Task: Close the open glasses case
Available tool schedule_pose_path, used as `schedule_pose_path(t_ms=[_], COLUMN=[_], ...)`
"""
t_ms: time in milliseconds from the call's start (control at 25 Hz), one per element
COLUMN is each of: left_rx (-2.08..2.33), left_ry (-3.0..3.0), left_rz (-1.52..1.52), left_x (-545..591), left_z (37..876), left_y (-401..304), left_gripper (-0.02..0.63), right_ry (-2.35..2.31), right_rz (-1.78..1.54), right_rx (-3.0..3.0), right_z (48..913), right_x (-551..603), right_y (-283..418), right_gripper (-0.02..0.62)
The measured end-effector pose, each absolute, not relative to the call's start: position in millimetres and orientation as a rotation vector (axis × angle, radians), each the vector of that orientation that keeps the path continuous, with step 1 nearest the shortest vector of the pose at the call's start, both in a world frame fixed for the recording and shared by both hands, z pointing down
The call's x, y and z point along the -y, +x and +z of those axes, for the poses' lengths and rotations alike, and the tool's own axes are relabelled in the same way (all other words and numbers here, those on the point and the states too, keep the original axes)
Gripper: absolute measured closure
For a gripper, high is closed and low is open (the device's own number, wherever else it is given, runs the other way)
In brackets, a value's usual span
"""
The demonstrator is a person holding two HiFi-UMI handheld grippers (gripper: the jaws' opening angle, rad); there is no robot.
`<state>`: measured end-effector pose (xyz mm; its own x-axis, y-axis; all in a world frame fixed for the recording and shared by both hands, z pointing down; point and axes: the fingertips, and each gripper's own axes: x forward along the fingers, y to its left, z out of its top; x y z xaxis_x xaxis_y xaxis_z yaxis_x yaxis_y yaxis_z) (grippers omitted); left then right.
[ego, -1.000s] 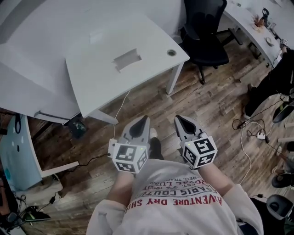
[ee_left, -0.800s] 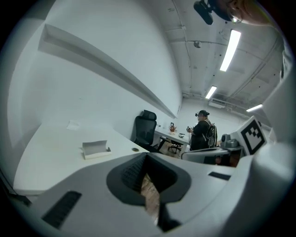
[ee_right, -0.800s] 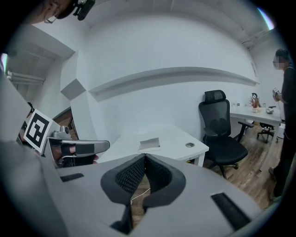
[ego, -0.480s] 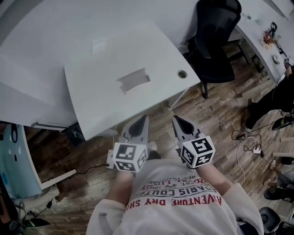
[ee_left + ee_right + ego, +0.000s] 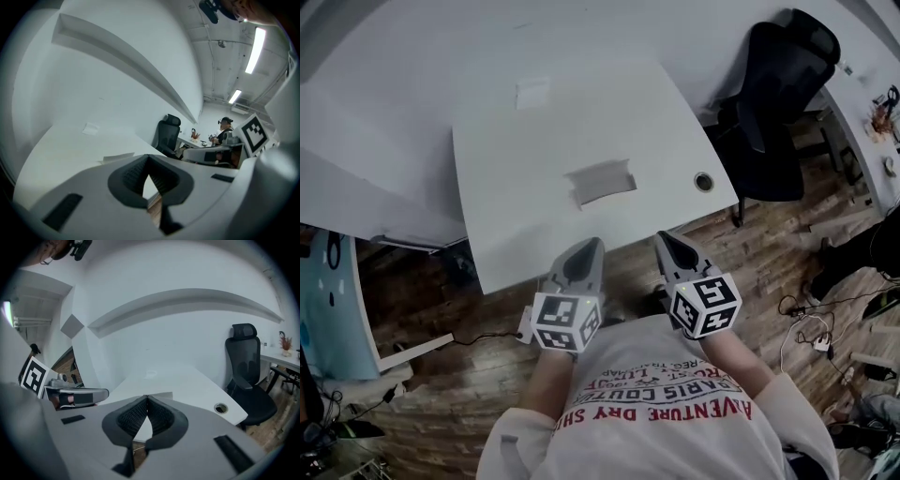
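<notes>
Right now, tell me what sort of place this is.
Most likely an office: a white rectangular desk with a round cable hole, a black swivel office chair beside it, and loose power cables on the brown wood-plank floor.

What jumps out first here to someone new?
The left gripper and right gripper sit side by side near the person's chest, both shut and empty, tips at the near edge of the white desk. Past them a grey glasses case lies mid-desk, untouched; a black office chair stands at the desk's right.
</notes>
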<state>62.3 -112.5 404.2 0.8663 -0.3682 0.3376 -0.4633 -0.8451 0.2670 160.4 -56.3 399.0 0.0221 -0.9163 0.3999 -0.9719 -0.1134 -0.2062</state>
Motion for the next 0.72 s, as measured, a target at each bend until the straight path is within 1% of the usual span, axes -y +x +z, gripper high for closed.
schedule_pose_path(t_ms=[320,720], left_rx=[0.816,1.101], left_ry=[2.628,2.457], left_rz=[0.404,0.434], left_x=[150.7,184.8], left_z=[414.4,433.3], left_y=[85.7,124.5], left_gripper=[0.609,0.609], right_ry=[1.984,1.634], right_rz=[0.657,0.646], right_rx=[2.156,2.338], right_z=[403.8,410.2], right_x=[117.7,191.8], right_y=[190.1,230.8], right_gripper=[0.583,0.583])
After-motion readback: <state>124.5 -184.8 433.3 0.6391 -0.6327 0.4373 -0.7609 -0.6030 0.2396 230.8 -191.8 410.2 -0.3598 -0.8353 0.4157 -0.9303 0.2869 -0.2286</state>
